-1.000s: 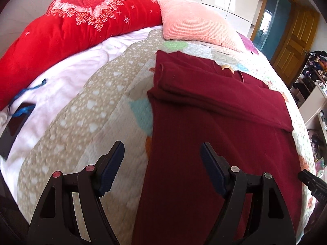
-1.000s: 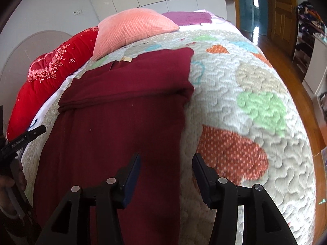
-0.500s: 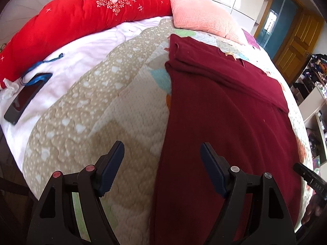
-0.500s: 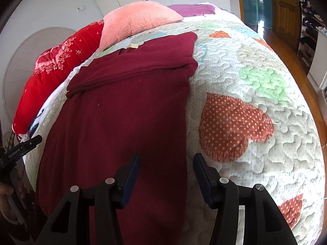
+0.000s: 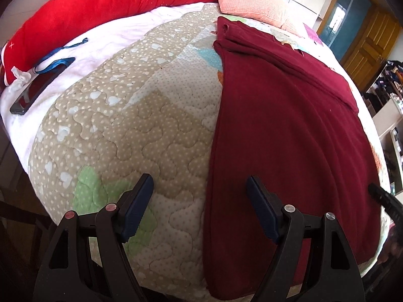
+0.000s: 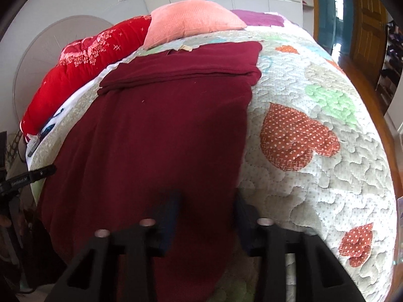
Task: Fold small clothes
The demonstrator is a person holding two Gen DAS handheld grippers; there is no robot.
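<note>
While my right gripper (image 6: 206, 216) is closing, its blurred jaws sit on either side of the near right hem corner of the dark maroon knit garment (image 6: 161, 130). Cloth lies between the pads, but I cannot tell whether they press on it yet. My left gripper (image 5: 199, 209) stands wide and released, holding nothing. It straddles the garment's left edge near the hem: one jaw is over the maroon cloth, the other over the bare heart-patterned quilt (image 5: 141, 130). The hem runs down over the near edge of the bed.

Farther out, the garment lies flat and lengthwise on the quilt, its body smooth. At the far end a band of the same cloth lies across the chest, which I take to be the sleeves already folded in. A pale label shows at the collar beyond it. So I judge the first folds done and the lengthwise fold still to come. The hem has not been lifted, and the garment is at its full length.

Beyond the collar lies a salmon ribbed pillow (image 6: 194, 22), touching a long red bolster with white snowflake print (image 5: 105, 7). To the left, well apart from the garment, a dark phone (image 5: 37, 88) lies on the white sheet.
</note>
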